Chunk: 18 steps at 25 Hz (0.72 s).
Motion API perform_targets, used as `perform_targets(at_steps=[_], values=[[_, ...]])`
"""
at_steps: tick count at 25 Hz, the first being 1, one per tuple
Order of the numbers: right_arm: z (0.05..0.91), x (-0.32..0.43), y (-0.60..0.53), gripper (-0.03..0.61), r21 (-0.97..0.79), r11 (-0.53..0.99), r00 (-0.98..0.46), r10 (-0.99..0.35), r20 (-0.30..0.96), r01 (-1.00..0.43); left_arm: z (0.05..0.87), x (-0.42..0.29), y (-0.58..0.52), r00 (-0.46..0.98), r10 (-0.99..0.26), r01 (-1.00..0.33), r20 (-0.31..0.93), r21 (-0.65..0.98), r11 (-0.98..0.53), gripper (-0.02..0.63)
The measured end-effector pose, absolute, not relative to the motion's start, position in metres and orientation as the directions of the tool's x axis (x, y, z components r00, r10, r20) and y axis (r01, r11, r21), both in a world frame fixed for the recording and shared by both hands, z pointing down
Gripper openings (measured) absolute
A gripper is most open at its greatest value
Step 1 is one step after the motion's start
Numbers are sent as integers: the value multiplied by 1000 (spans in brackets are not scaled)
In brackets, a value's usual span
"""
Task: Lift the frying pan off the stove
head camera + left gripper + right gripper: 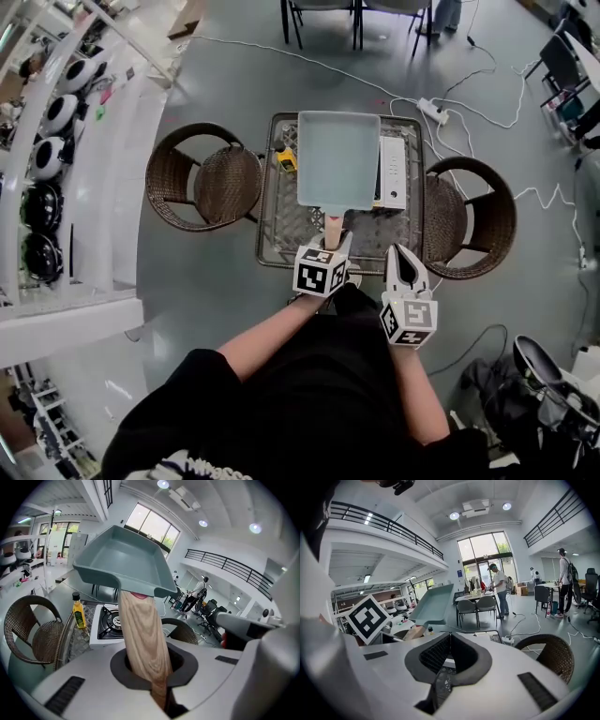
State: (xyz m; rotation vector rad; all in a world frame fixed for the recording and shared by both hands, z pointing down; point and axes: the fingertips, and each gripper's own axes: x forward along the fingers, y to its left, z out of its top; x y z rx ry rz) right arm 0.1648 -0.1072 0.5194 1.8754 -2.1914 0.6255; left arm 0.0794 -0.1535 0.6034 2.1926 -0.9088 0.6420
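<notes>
A: Wooden handle (pixel 140 634) of the pan (pixel 122 564), what has hold of it?
B: That's the left tongs (pixel 339 246), clamped tight on it. The grey pan hangs in the air, clear above the white stove (pixel 108 623) on the table (pixel 281 234).
A: And the right tongs (pixel 449 653)?
B: Together, nothing in them, just right of the left pair. A yellow bottle (pixel 78 611) stands left of the stove.

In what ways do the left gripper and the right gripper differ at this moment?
The left gripper is shut on the wooden handle of the frying pan; the right gripper is shut on nothing. The left gripper reaches further forward than the right gripper. Both carry a marker cube.
</notes>
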Motion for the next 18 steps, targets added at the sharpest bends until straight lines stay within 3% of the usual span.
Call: perform_targets(at_steps=[18], values=[[468, 76, -25, 29, -141, 87, -132, -926, 353, -986, 496, -16, -41, 734, -483, -650, 477, 287, -704, 20]])
